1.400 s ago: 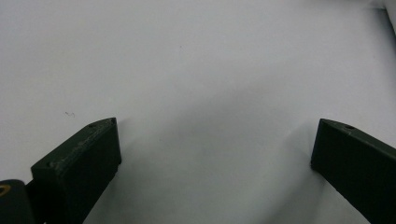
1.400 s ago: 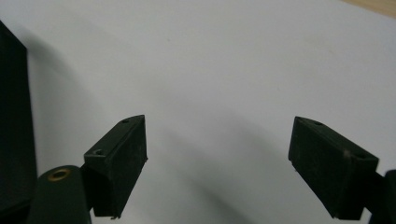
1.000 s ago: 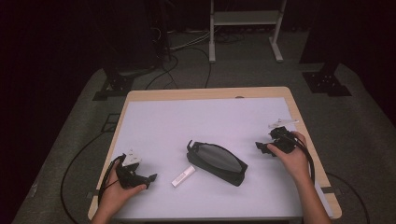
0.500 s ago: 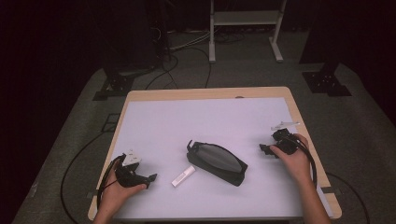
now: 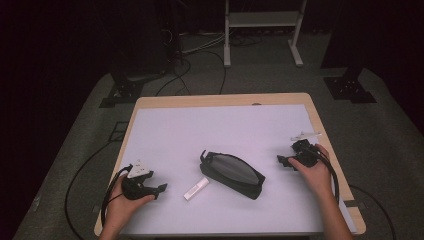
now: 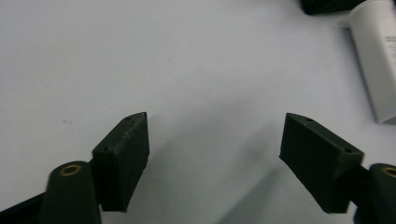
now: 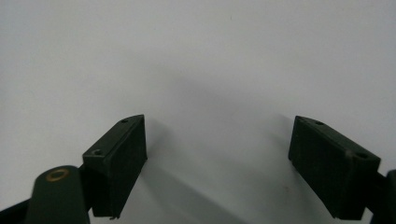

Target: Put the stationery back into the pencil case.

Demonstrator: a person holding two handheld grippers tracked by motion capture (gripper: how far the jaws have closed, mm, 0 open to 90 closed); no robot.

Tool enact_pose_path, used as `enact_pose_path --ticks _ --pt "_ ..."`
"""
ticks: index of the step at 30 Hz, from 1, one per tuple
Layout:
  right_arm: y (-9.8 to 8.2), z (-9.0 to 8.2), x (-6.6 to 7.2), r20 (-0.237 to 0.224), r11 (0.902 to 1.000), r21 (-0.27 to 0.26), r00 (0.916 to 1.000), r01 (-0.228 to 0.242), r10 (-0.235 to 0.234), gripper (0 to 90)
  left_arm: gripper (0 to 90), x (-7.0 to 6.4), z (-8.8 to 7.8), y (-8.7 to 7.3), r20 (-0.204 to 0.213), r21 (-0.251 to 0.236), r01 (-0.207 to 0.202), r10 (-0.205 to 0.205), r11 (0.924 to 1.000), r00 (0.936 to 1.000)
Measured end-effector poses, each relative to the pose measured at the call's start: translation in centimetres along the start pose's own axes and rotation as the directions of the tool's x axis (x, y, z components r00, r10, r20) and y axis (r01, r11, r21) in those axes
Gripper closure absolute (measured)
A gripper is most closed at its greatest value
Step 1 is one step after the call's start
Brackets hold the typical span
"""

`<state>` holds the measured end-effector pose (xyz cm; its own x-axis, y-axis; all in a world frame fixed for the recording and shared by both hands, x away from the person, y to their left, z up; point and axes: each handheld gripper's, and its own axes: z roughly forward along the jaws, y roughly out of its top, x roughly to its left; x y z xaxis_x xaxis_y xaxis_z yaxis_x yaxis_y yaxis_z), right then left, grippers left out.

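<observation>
You face a worktop covered in a pale sheet with a wooden rim showing at its far edge and right edge. The largest thing on it is a dark pouch, lying near the middle toward the near edge, its long axis running from far-left to near-right. Just beside the pouch's left end, apart from it, lies a small white tube, its long axis slanting from near-left to far-right, one end toward the pouch. Your left gripper rests close to the near-left corner, its tips aimed rightward at the tube; the jaws have just been closing part way, yet they stand released with nothing between them, bare sheet showing in the gap in the left gripper view. In that view the tube sits ahead and off to the right of the jaws, outside the gap, its length running nearly along the line of reach. Your right gripper rests near the right edge, tips pointing left at the pouch's right end, jaws likewise released and empty. The left hand is judged the nearer to the tube, the right hand to the pouch; a reach for the tube calls for a shift rightward so the jaws straddle its narrow width.
</observation>
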<state>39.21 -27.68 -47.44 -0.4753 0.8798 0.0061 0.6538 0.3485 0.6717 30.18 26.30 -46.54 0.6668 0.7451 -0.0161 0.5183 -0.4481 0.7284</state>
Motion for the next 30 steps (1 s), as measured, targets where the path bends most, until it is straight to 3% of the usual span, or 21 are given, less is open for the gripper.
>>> enact_pose_path --ticks 5,11,24,30 --pt "-0.2 0.1 0.2 0.006 0.9997 -0.019 0.9999 -0.012 0.012 14.5 30.6 -1.0 -0.3 0.8 0.015 0.007 -0.025 0.025 0.9997 0.9996" --pt "-1.1 0.2 0.3 0.008 0.9960 -0.086 0.9997 -0.022 0.023 13.7 33.3 -2.1 -0.6 1.8 0.053 0.016 -0.048 0.047 0.9987 0.9975" --pt "-1.2 0.2 0.4 0.010 0.9958 -0.089 0.9997 -0.022 0.023 13.8 35.6 -3.9 -1.2 4.4 0.099 0.047 -0.074 0.069 0.9961 0.9926" --pt "-1.2 0.2 0.4 0.010 0.9957 -0.089 0.9997 -0.023 0.024 13.8 36.0 -4.6 -1.1 5.8 0.117 0.079 -0.115 0.106 0.9902 0.9875"
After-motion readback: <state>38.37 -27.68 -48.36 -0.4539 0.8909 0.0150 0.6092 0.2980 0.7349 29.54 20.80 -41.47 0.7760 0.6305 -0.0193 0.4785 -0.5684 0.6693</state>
